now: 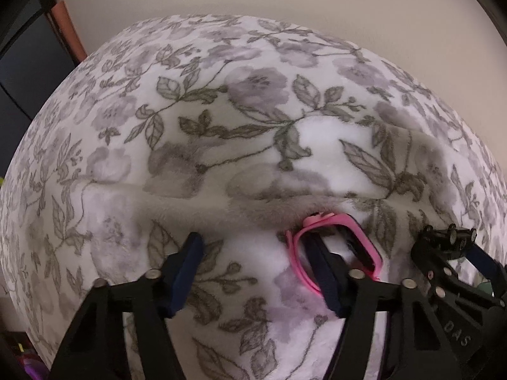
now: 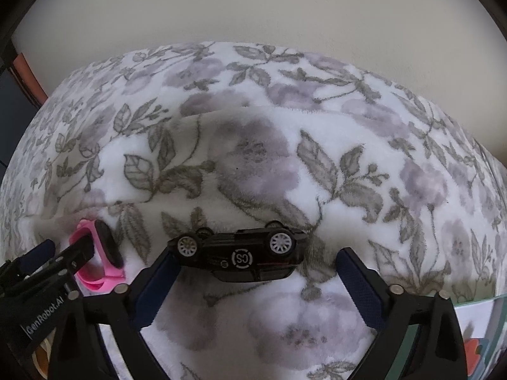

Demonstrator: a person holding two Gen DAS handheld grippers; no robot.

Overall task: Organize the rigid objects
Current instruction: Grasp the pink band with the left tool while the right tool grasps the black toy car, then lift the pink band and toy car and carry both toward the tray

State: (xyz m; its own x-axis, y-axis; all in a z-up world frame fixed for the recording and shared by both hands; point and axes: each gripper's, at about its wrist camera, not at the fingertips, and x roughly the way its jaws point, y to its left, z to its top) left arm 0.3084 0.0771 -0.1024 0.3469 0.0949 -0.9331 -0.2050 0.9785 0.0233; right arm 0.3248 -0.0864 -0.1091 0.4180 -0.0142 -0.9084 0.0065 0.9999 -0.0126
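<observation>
The left gripper (image 1: 263, 272), jaws apart, has 1 finger threaded through the pink rubbery watch band (image 1: 336, 247) and may snag it; the wide-apart right gripper (image 2: 256, 281) could tip the overturned black toy car (image 2: 240, 258) on the plush floral blanket (image 2: 253, 164).

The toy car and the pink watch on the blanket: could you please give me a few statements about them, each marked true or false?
1. The toy car lies upside down, wheels up. True.
2. The right gripper is clamped on the car. False: its jaws stand wide, one at each end of the car.
3. The pink watch lies on a bare wooden table. False: it lies on a flowered blanket.
4. One finger of the left gripper reaches into the watch's loop. True.
5. The car is red. False: it is black.
</observation>
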